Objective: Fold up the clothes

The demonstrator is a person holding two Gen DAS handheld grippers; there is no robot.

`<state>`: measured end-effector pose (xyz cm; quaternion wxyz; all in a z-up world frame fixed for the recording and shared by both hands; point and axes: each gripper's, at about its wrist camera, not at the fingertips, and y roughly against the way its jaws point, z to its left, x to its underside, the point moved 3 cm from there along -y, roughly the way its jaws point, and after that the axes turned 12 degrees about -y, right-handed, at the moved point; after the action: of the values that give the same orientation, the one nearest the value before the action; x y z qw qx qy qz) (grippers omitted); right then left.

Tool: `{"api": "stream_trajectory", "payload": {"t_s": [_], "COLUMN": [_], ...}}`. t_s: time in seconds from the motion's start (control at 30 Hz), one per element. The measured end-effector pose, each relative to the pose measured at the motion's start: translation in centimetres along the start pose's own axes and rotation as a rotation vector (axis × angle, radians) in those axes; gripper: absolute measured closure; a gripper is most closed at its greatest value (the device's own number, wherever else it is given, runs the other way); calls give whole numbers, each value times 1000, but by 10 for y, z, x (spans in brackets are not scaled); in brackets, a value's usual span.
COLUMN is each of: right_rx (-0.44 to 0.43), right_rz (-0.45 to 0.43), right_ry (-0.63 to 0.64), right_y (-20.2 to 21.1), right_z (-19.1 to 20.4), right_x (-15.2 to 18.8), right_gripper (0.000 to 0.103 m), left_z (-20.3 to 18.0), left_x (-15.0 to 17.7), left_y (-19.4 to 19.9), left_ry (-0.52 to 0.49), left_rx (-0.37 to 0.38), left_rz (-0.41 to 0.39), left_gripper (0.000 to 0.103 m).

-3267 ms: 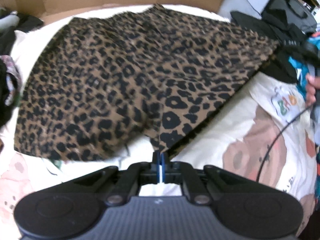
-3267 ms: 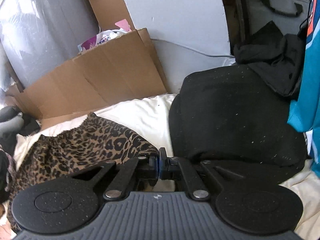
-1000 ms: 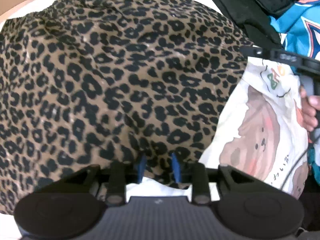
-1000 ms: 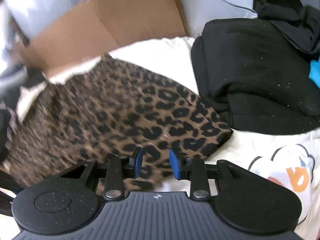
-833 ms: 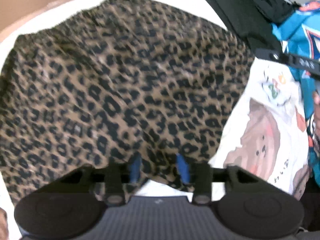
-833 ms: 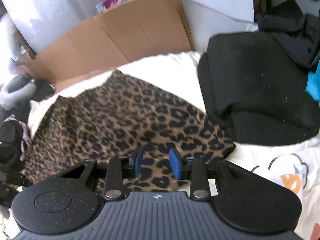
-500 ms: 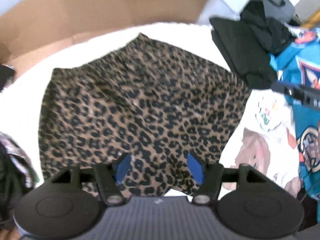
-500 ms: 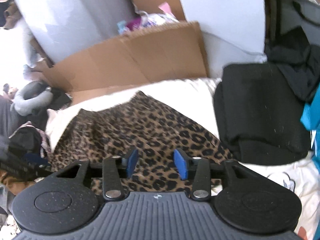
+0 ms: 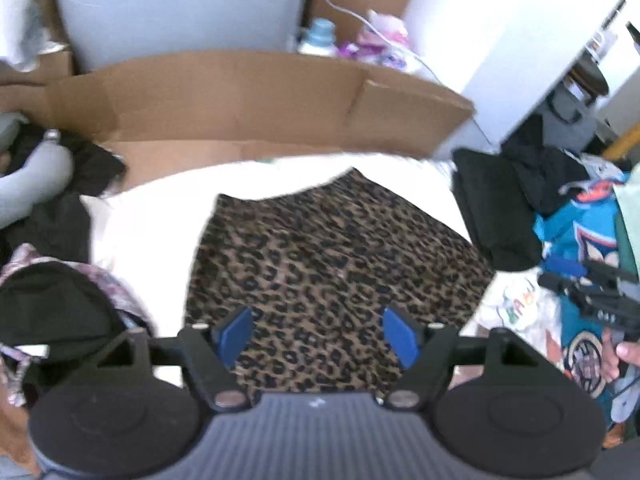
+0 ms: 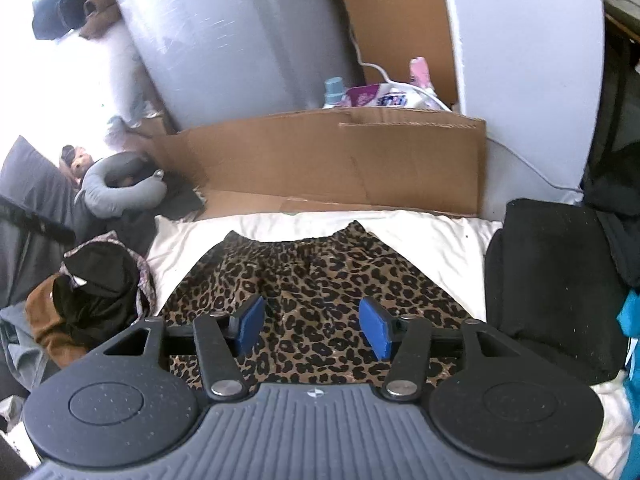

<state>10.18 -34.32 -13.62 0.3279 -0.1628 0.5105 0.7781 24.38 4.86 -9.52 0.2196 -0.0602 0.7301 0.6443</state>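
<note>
Leopard-print skirt (image 9: pixel 328 264), soft, trapezoid, flat on cream sheet (image 10: pixel 432 240)

Leopard-print skirt (image 9: pixel 332 264) folded flat on white bedding (image 9: pixel 144 216).

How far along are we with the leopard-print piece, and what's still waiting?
Done: the leopard-print garment lies flat on the white bedding, seemingly folded once. In hand: nothing; the left gripper and right gripper hang above it, jaws opening, nothing between them. Left: probably another fold, then the loose black clothes and the teal jersey at the right.
</note>
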Motion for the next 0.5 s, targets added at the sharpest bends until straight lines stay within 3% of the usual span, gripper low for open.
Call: {"api": "stream_trajectory", "payload": {"t_s": [0.17, 0.3, 0.5], "right_rx": [5, 8, 21], "right_rz": [25, 47, 91], "right_ry": [11, 19, 49], "right_y": [-11, -19, -38], "right_z": [10, 10, 5], "right_x": [5, 15, 38], "right_gripper": [41, 41, 41], "left_z": [39, 63, 93], "left_x": [0, -4, 8], "left_y": [13, 13, -5], "left_ry": [61, 53, 94], "left_rx": [-22, -37, -30], "left_rz": [-46, -67, -61], "left_gripper": [28, 28, 28]}}
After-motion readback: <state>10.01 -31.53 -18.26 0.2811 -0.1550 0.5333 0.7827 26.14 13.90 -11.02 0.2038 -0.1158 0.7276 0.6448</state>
